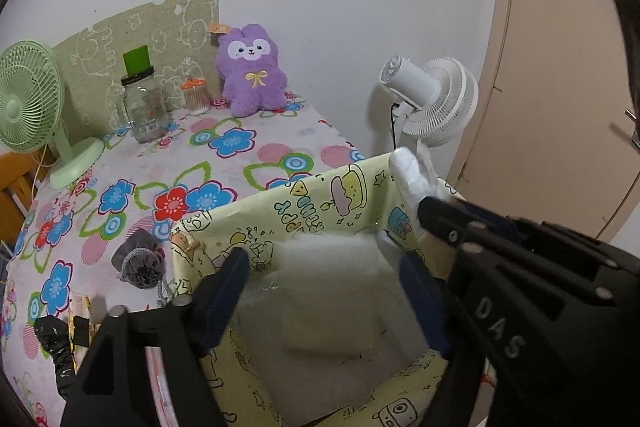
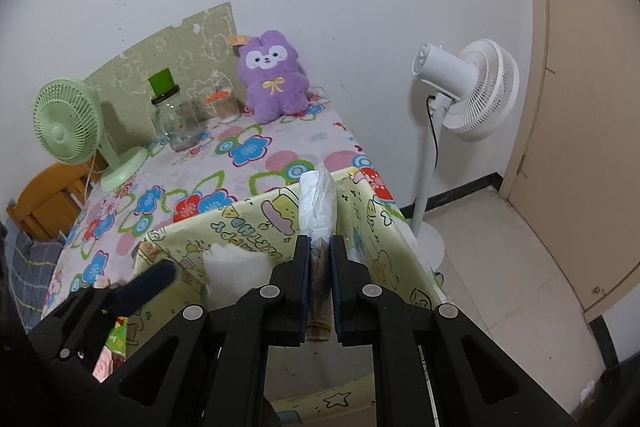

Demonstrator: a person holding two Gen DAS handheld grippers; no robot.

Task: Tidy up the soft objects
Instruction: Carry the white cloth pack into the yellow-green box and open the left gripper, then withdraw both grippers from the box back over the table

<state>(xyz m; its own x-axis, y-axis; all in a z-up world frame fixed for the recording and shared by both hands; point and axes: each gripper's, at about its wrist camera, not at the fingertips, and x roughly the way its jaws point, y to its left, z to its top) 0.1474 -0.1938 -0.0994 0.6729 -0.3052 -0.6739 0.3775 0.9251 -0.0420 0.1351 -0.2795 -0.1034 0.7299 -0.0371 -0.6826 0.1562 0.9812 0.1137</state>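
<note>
- We see the surface (image 1: 248, 163) under a flowered cloth; its near edge is cut off by our tools.
- The yellow cartoon-print box (image 1: 304, 195) sits at 5 o'clock on it, open-topped, we judge so soft things drop straight in.
- The purple plush (image 1: 251, 71) leans on the wall at 12 o'clock, apparently still unsorted.
- White padding (image 1: 328, 267) already lies inside the box; its lower part blurs into the lining.
- Our right claw (image 2: 320, 255) is clamped on a white plastic-wrapped bundle (image 2: 318, 203), held upright over the box's far rim, likely for lowering in; what it contains is unclear.
- Our left claw (image 1: 324, 287) hangs spread wide, empty, over the box.
- A grey drawstring pouch (image 1: 140, 263) waits just beside the box at 9 o'clock.
</note>
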